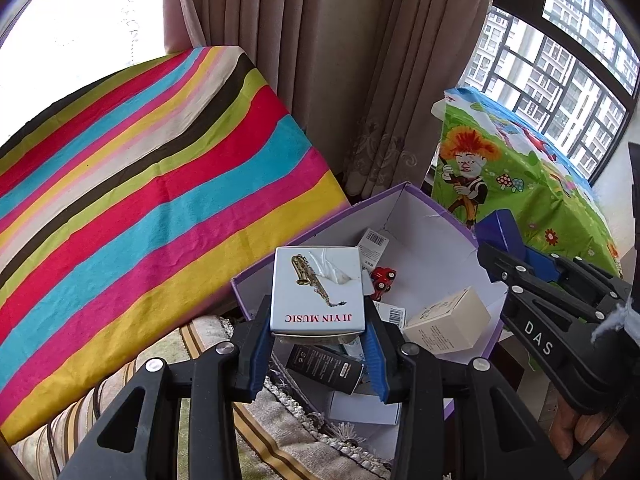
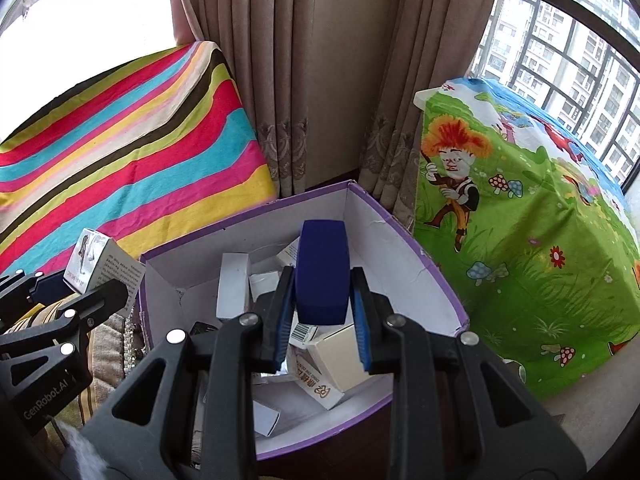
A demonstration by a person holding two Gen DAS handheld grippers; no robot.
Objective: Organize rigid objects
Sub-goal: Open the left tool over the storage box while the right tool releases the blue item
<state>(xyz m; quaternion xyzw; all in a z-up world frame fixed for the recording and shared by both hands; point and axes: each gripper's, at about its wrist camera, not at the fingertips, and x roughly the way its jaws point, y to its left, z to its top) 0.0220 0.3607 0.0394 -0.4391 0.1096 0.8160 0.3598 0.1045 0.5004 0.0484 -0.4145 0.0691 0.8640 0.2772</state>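
My left gripper (image 1: 318,336) is shut on a white box (image 1: 318,290) printed with a saxophone and "JI YIN MUSIC", held above the near left corner of an open purple cardboard box (image 1: 424,216). My right gripper (image 2: 322,316) is shut on a dark blue box (image 2: 322,268), held over the middle of the purple box (image 2: 408,240). The right gripper and its blue box (image 1: 500,232) show at the right of the left wrist view. The left gripper with the white box (image 2: 94,256) shows at the left of the right wrist view.
Inside the purple box lie several small cartons, a cream box (image 1: 448,320), a black box (image 1: 324,368) and a red toy car (image 1: 382,278). A striped cloth (image 1: 140,184) covers a surface on the left, a green cartoon cloth (image 2: 528,232) on the right. Curtains (image 2: 304,72) hang behind.
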